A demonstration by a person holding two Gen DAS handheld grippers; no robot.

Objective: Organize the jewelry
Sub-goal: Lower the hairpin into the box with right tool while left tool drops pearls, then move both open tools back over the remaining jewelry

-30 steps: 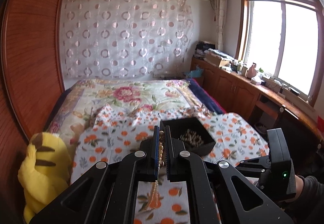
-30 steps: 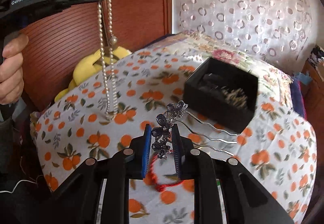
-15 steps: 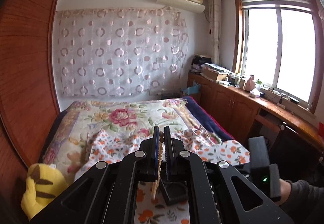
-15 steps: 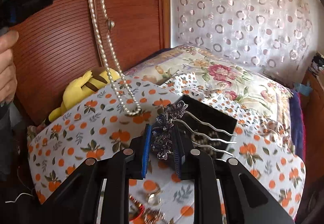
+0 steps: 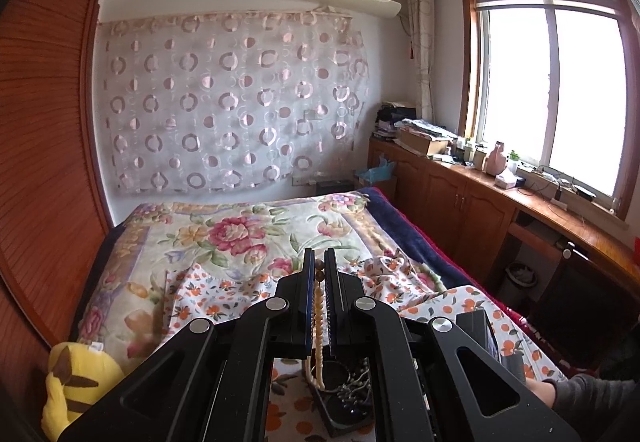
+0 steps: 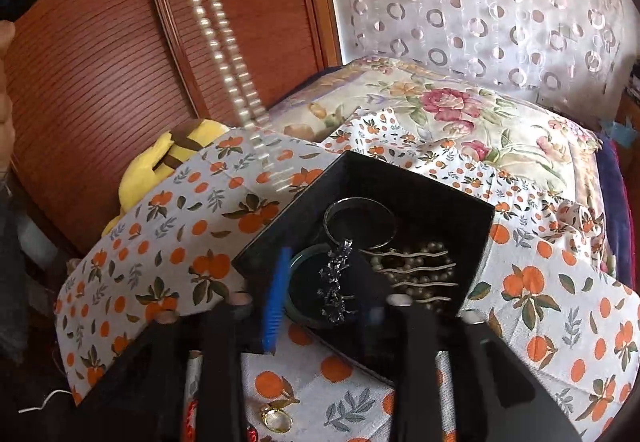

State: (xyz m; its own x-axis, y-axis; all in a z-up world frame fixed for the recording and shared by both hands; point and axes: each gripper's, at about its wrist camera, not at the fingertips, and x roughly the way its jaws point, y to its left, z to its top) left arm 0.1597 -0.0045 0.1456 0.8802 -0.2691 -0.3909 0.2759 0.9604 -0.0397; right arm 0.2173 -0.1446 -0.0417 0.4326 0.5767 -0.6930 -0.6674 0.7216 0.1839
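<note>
My left gripper [image 5: 319, 262] is shut on a pearl necklace [image 5: 318, 306], which hangs down between its fingers over the black box [image 5: 344, 418]. In the right wrist view the necklace [image 6: 216, 22] swings at the upper left, with its lower end blurred beside the box's far left side. My right gripper [image 6: 322, 284] hovers over the box [image 6: 400, 198] and its jaws are opening. The hair comb [image 6: 336, 282], with its dark flower head and wavy silver prongs, lies between the fingers inside the box, clear of the blue pad [image 6: 276, 298]. Bangles [image 6: 360, 218] and dull beads [image 6: 420, 262] also lie in the box.
The box sits on an orange-print cloth [image 6: 160, 242] over a flowered bedspread [image 5: 240, 226]. A gold ring [image 6: 278, 420] and red cord [image 6: 192, 414] lie on the cloth near me. A yellow plush toy [image 6: 172, 158] rests against the wooden wardrobe [image 6: 100, 62]. A person's sleeve [image 5: 580, 390] is at right.
Both grippers moved over the black box. The right jaws spread and let go of the hair comb, which now lies in the box. The necklace swung up and closer to the box.
</note>
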